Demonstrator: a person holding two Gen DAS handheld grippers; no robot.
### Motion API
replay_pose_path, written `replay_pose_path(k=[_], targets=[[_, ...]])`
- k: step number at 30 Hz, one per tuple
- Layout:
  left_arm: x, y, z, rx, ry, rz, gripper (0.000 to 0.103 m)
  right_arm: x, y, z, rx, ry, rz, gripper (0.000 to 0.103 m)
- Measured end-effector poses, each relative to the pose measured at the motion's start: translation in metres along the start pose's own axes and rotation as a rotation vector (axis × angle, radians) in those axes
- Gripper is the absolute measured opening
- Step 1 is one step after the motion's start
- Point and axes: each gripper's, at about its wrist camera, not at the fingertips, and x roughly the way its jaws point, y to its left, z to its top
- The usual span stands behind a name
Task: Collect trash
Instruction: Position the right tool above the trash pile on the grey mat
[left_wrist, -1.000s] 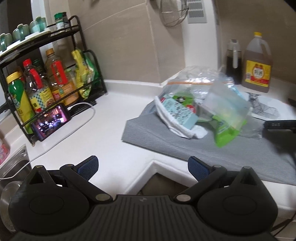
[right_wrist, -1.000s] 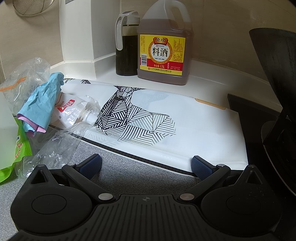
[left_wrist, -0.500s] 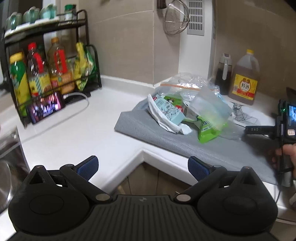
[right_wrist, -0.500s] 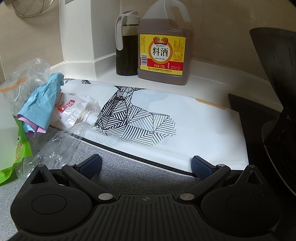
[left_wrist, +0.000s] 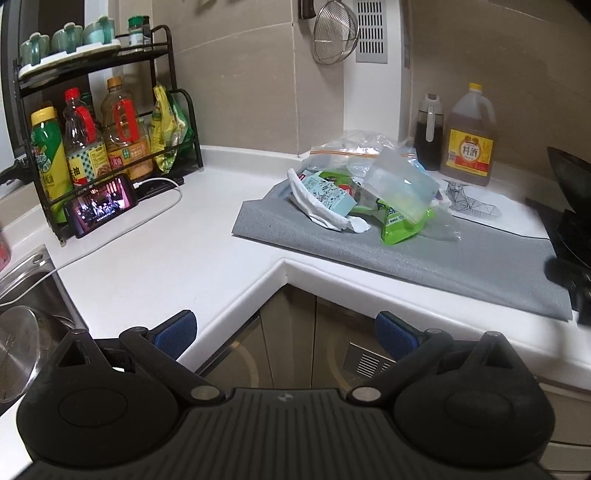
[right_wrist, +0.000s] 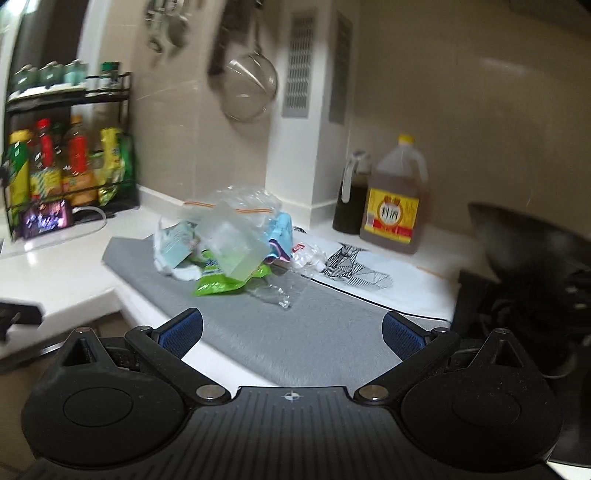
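Trash pile (left_wrist: 369, 199) lying on the grey mat (left_wrist: 406, 254), ahead of both sets of fingers.

The heap — a zip bag (left_wrist: 354, 155), a green wrapper (left_wrist: 399, 225), a white bag with a printed carton (left_wrist: 328, 195) — is sitting well beyond the left gripper (left_wrist: 286, 328), whose fingers are gaping wide and holding nothing, hanging off the bench (left_wrist: 155, 266) edge. The right gripper (right_wrist: 291, 326) is likewise spread wide and empty over the mat's near edge, the pile ahead and slightly left. Beyond the pile, right, a brown jug (left_wrist: 469, 147) is standing; far left, a bottle rack (left_wrist: 96, 140).
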Motion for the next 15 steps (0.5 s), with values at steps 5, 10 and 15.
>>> replay_pose_path(k=[5, 10, 15], targets=[[-0.018, -0.002, -0.009, 0.015, -0.001, 0.000, 0.103, -0.034, 0.011, -0.010, -0.001, 0.023, -0.006, 0.103], [-0.032, -0.001, -0.018, 0.013, 0.004, -0.018, 0.103, -0.044, 0.023, -0.013, 0.008, 0.043, 0.027, 0.103], [-0.036, 0.002, -0.025, 0.001, 0.015, -0.024, 0.103, -0.047, 0.036, -0.011, -0.025, 0.040, 0.033, 0.103]])
